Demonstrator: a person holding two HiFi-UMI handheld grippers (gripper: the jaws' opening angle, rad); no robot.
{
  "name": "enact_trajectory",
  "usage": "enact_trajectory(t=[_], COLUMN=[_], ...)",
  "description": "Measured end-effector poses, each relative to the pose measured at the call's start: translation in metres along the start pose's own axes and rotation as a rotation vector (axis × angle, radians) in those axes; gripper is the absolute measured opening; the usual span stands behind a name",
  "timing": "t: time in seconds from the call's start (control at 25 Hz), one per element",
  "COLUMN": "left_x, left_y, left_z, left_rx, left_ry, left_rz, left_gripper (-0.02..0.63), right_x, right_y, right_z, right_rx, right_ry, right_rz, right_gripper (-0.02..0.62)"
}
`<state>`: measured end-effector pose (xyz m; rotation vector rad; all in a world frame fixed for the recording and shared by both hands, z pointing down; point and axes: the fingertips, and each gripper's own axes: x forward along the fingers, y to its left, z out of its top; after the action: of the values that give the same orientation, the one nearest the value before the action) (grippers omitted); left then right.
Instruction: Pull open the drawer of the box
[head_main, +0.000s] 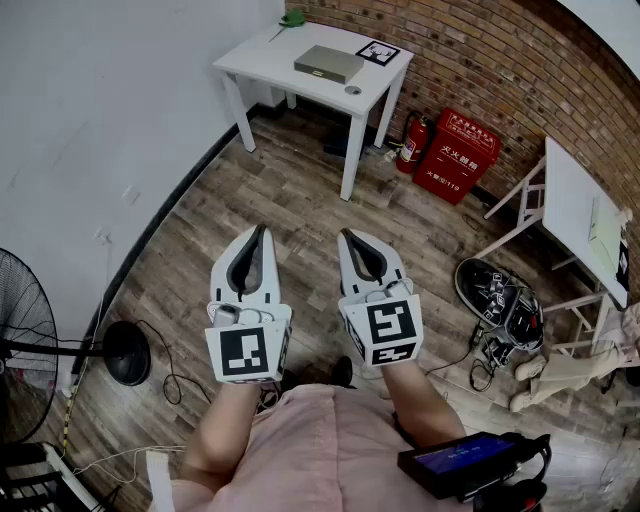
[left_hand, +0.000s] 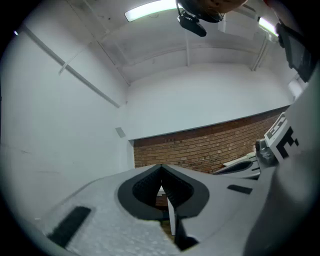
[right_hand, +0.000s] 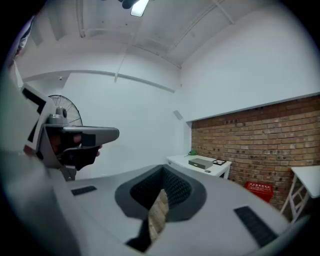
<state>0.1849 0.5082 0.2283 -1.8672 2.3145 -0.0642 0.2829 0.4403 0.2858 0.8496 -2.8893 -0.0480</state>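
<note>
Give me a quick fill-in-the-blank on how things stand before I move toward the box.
1. The grey box lies on top of a white ____.
2. The jaws of the left tool and the right tool are both ____, with nothing between them.
3. The fire extinguisher stands on the floor beside a ____ case.
Missing words: table; shut; red.
</note>
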Motion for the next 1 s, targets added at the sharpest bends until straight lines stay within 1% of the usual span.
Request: enact_trajectory(t=[0.44, 0.64, 0.68, 0.72, 0.76, 0.92, 1.0], left_x=[0.014, 0.017, 0.017, 0.017, 0.017, 0.018, 0.019], left_y=[-0.004, -0.016, -0.020, -0.023, -0.025, -0.025, -0.026], left_z=[-0.004, -0.003, -0.003, -0.003, -0.003, -0.009, -0.016], left_rx=[0.015, 0.024, 0.024, 0.022, 0.021, 0.017, 0.016], left_ry=[0.007, 0.012, 0.014, 0.017, 0.019, 0.026, 0.040], left_rz=[-0.013, 0.005, 0.013, 0.022, 0.031, 0.073, 0.080], left_gripper=[0.008, 0.009, 0.009, 0.039, 0.072, 0.078, 0.080], right_x=[0.008, 0.002, 0.001, -0.001, -0.001, -0.001, 0.002], right_y=[-0.009, -0.027, -0.031, -0.033, -0.035, -0.044, -0.047], right_z=[-0.003, -0.002, -0.003, -0.005, -0.006, -0.011, -0.017], right_rx=[0.014, 0.034, 0.043, 0.049, 0.050, 0.014, 0.014], right_ry=[0.004, -0.027, -0.025, -0.020, -0.015, -0.004, 0.004], right_rz=[-0.007, -0.024, -0.017, -0.005, 0.007, 0.011, 0.013], right_gripper=[0.003, 0.006, 0.027, 0.112, 0.144, 0.140, 0.140])
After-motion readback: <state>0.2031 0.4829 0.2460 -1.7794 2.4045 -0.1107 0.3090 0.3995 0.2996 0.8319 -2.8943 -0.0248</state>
